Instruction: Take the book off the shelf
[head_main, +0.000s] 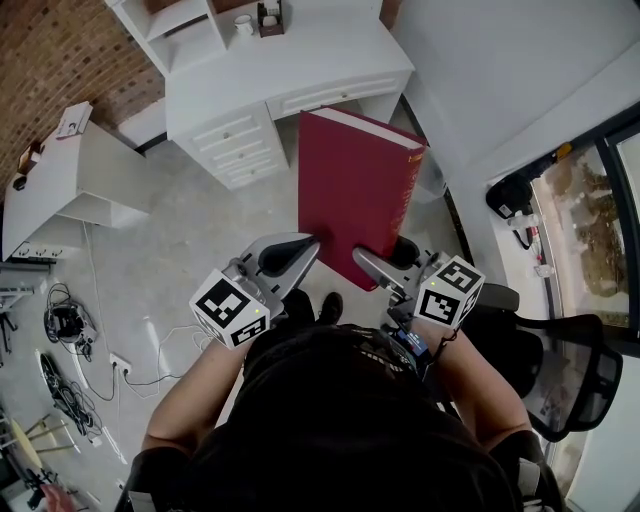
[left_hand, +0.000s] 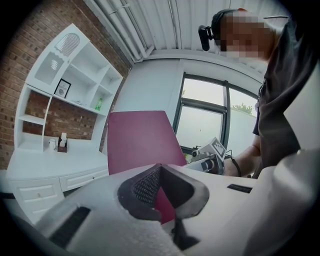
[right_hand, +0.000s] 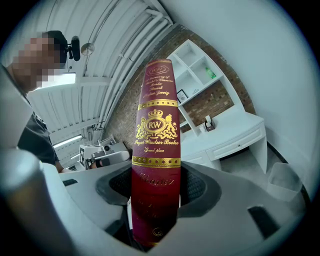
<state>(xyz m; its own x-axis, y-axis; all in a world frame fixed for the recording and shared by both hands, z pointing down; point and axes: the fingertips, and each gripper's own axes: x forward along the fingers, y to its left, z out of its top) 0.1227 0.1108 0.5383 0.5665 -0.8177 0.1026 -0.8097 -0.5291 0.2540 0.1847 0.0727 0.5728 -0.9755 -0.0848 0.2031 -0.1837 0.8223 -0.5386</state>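
Hanging in the air before the white surface (head_main: 300, 60), the red book (head_main: 355, 190) is held off the shelf (left_hand: 75, 80). Its spine is clamped by the right hand-held gripper (right_hand: 156, 185), and its other edge is pinched by the left hand-held gripper (left_hand: 161, 192).

From the head, looks steeply down past both arms onto the floor, with the white table (head_main: 300, 70) well off at the top edge. From the left gripper (head_main: 300, 252), sits right behind its fingers (left_hand: 145, 187) and faces along them toward the shelf (left_hand: 75, 80) and window, with the book (left_hand: 140, 140) close in front. From the right gripper (head_main: 378, 266), sits equally close, facing the book's spine. Shared by all three: book and table. Shared by both gripper views: shelf and the opposite gripper.
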